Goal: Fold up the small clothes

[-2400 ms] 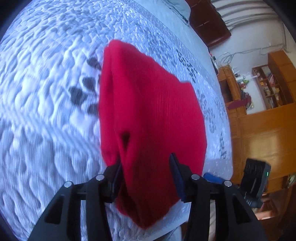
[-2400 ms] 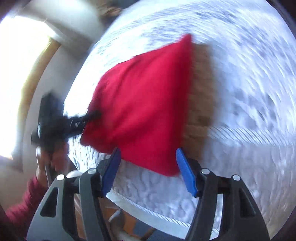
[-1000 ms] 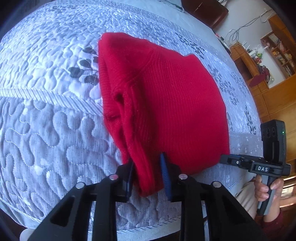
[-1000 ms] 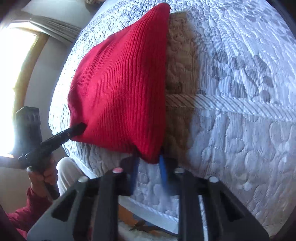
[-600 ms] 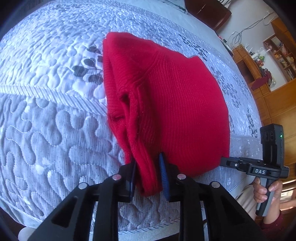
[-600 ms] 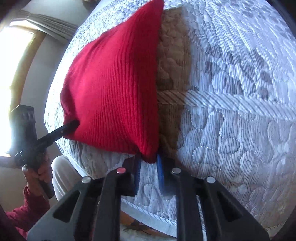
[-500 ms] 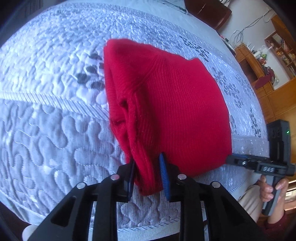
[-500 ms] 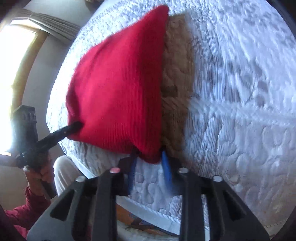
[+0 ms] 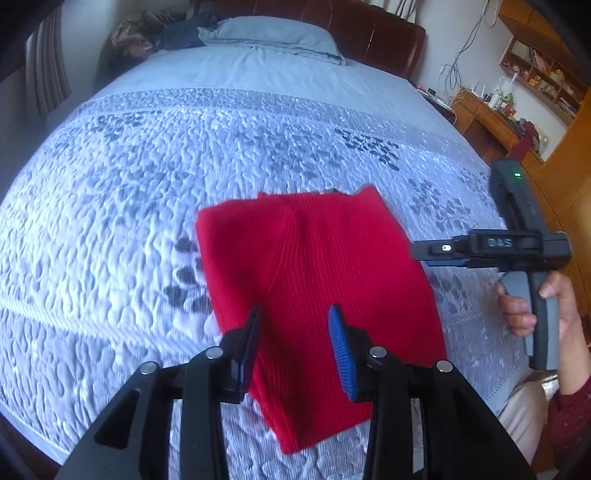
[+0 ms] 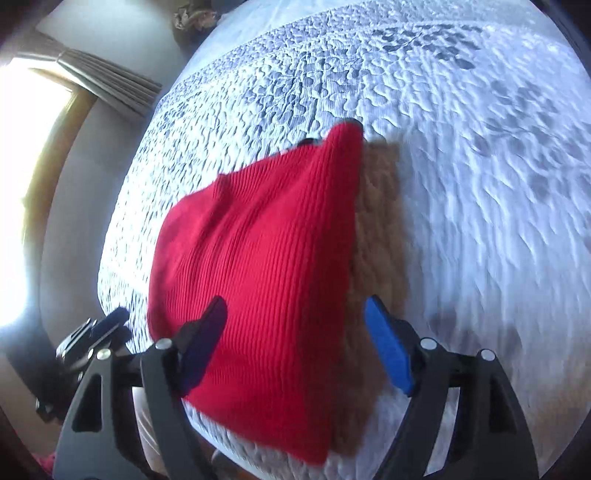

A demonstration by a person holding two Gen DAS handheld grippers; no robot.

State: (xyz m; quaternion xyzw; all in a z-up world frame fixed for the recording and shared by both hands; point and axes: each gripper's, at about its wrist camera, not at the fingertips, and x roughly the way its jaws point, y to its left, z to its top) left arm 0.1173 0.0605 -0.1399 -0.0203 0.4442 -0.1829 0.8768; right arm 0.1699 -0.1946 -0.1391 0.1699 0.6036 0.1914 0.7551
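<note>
Folded red knit point(image 9: 317, 280) blurred, left gripper point(image 9: 295, 350) and right gripper point(image 10: 295, 347) just opening, empty

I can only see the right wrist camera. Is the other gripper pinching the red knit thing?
Observer: No. The left gripper is open. Its jaws have just been opening, and the red knit lies unpinched on the quilt below them.
Child: What's at the top of the bed? I can't see that far.
Observer: A grey-blue pillow against a dark wooden headboard.
Child: Is there any furniture on the side away from the window?
Observer: Yes, a wooden desk with cluttered shelves on the wall above it.
</note>
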